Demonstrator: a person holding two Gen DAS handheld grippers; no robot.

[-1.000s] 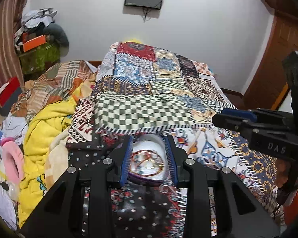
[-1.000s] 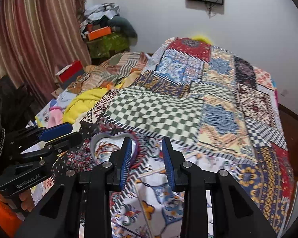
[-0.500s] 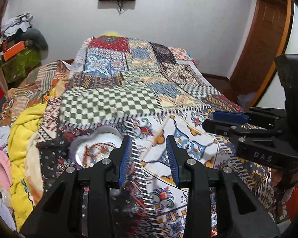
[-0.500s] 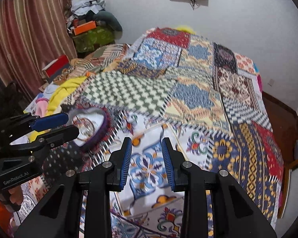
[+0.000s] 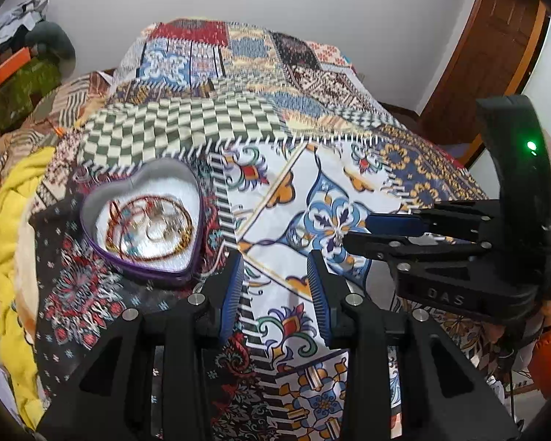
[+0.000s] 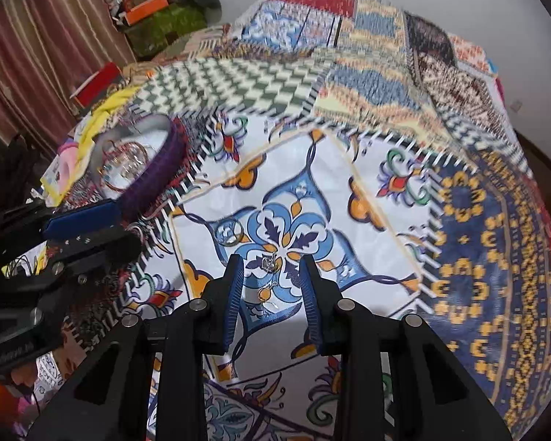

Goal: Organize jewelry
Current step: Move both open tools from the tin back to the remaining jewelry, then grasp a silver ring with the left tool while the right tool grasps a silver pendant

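Jewelry is seen in two places: bangles in the heart-shaped tin (image 5: 143, 220) on the bed (image 6: 385, 169), and a small silver piece (image 6: 268, 262) just ahead of the right tool (image 6: 272, 275), spread and empty. It should be pinched squarely, lowered gently onto the soft quilt. The left tool (image 5: 275, 275) is also spread; "DAS" is read on the right one.
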